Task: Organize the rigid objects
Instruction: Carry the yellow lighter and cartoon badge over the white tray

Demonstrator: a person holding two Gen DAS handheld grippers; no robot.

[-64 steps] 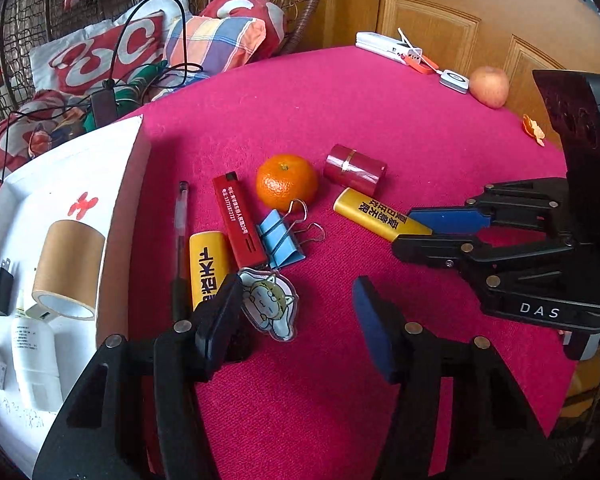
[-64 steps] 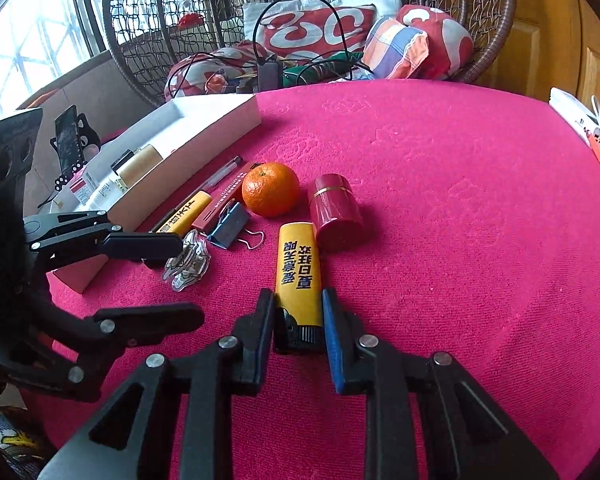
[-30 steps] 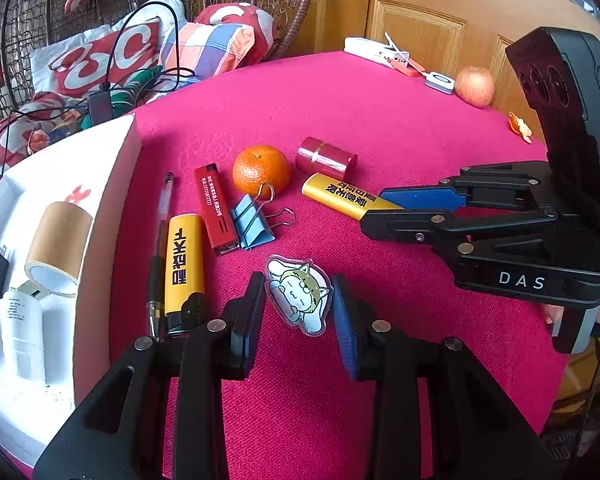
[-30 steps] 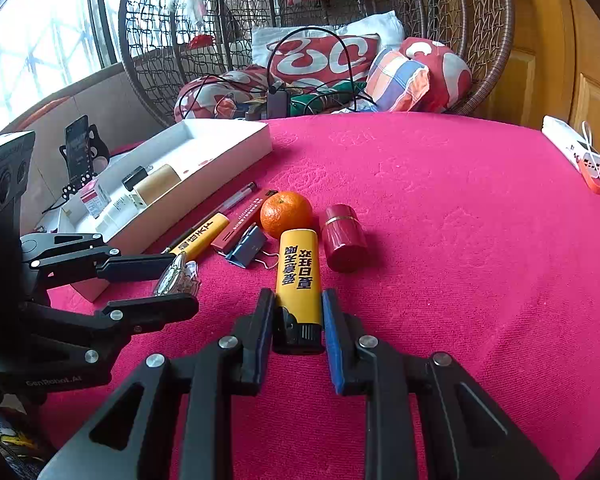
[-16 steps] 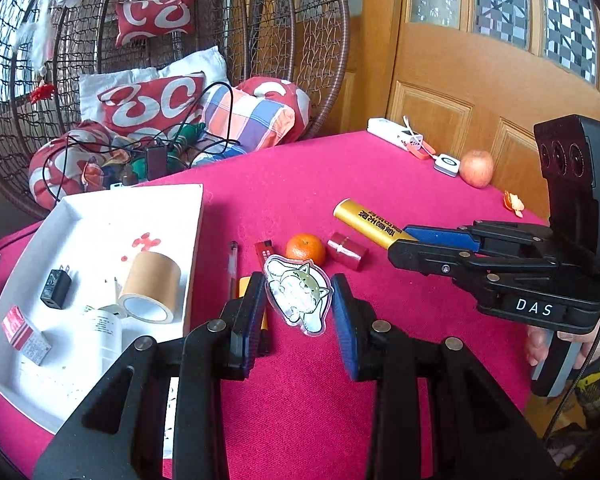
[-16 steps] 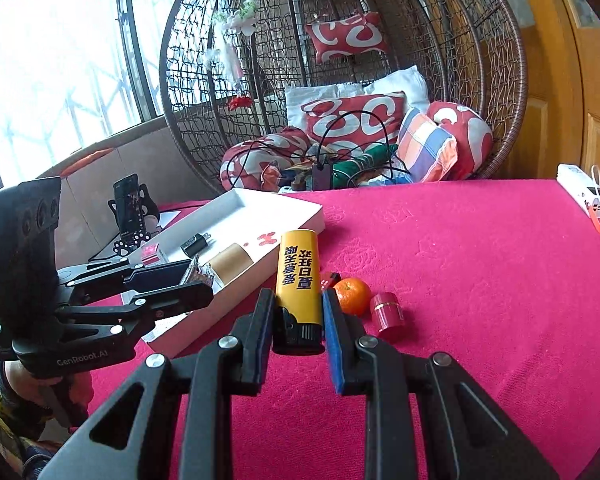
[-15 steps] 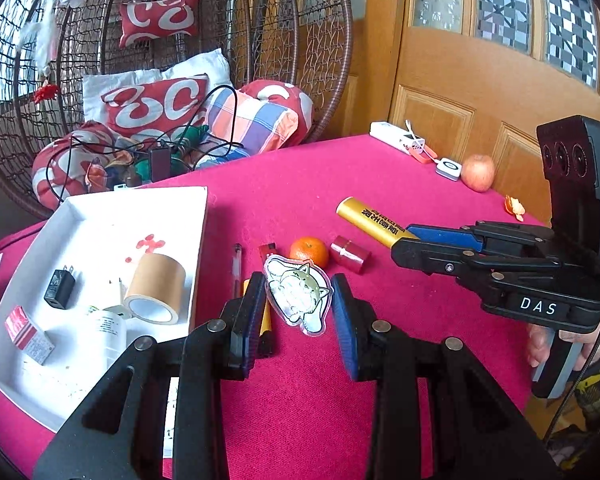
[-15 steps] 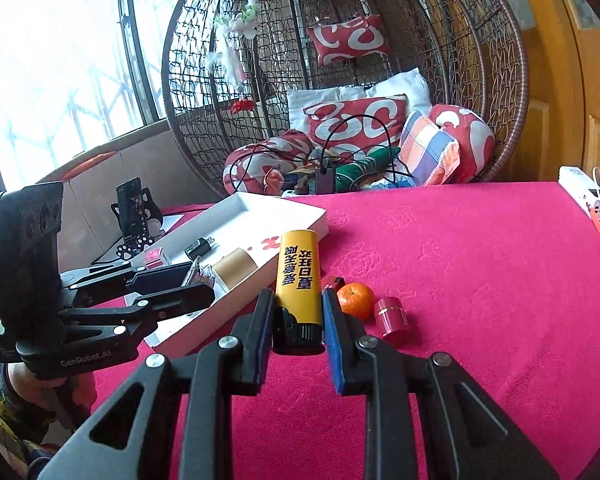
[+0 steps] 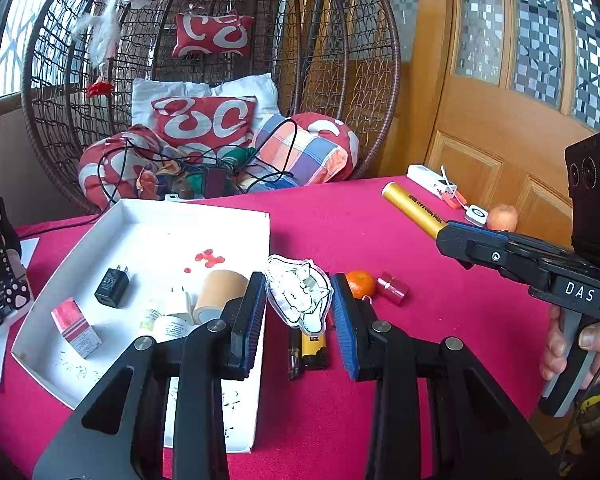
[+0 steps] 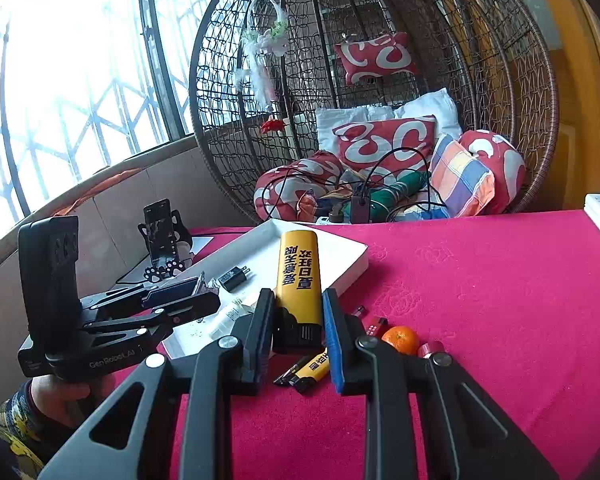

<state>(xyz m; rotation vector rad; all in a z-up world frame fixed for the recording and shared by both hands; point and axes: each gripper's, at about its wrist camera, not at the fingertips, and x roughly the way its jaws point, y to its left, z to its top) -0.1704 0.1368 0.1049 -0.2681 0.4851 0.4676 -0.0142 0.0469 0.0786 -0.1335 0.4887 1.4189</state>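
Red cloth covers the table (image 9: 440,320), with the white tray (image 9: 148,240) at left frame holding several items. Left gripper (image 9: 298,308) pinches an acrylic charm (image 9: 298,296); right gripper (image 10: 296,328) pinches a yellow lighter (image 10: 298,276), both aloft. Orange (image 9: 360,283), red cylinder (image 9: 393,288) and another lighter (image 9: 314,346) remain mid-frame.

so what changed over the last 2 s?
The left gripper closed on the cartoon charm and lifted it toward the white tray. The right gripper, already clamping the yellow lighter, raised it too. Tangerine, red cylinder and tray contents stayed put.
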